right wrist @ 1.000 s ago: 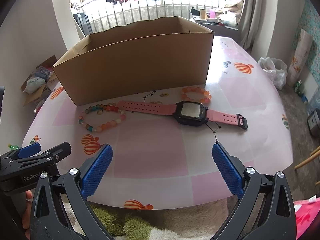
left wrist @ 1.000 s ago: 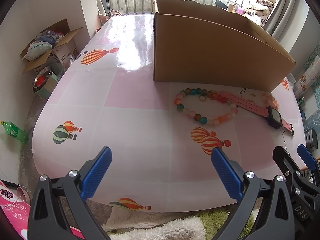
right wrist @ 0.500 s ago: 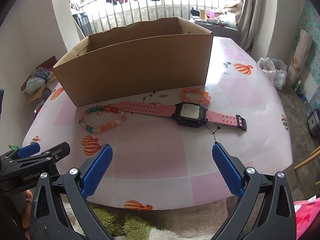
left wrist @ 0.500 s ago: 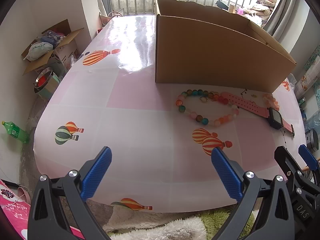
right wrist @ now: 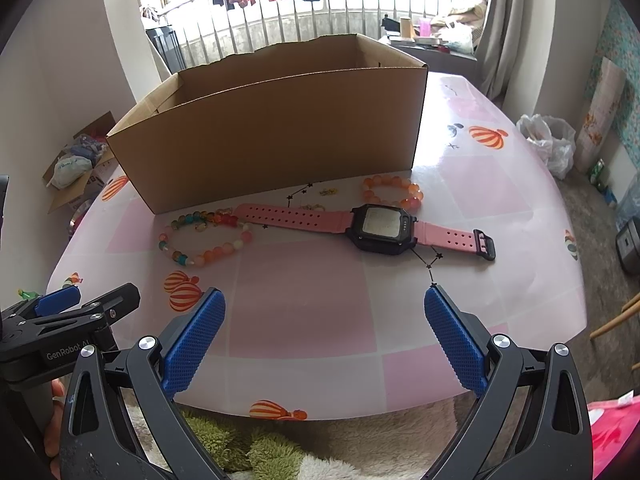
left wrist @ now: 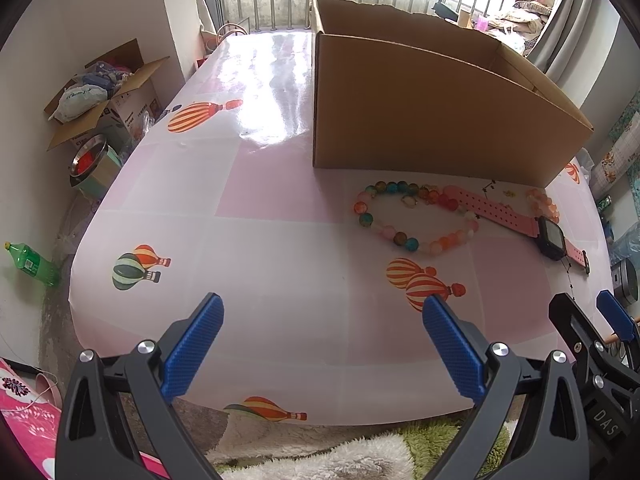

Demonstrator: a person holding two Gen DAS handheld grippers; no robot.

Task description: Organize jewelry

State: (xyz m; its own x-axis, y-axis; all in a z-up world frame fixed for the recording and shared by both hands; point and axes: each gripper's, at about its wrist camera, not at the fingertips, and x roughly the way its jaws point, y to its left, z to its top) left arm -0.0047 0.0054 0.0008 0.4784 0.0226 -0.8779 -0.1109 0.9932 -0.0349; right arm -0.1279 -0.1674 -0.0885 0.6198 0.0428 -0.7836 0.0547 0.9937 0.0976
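A: Where are your 2 grippers?

B: Your left gripper hangs over the near edge of the table, its 2 blue pads spread wide with nothing between them. Your right gripper sits just beside it on the right, pads equally wide apart and holding nothing. In the right wrist view you see the left gripper's side at the lower left of the picture; in the left wrist view the right gripper's side shows at the lower right.

A: And the jewelry?

B: It all lies on the pink balloon-print tablecloth, in front of the near wall of the cardboard box. You have a multicolored bead bracelet to the left, lying in a loose loop. A pink watch with a black case lies flat, face up, strap stretched out; its long strap end touches or overlaps the bracelet's beads. Behind the watch case, near the box's right corner, sits an orange bead bracelet. Some small gold-colored pieces lie near the strap, too small for you to identify.

A: Anything in the box?

B: You cannot see its floor from either view. Beside the table, a box of clutter stands on the floor, and a green bottle lies near the wall.
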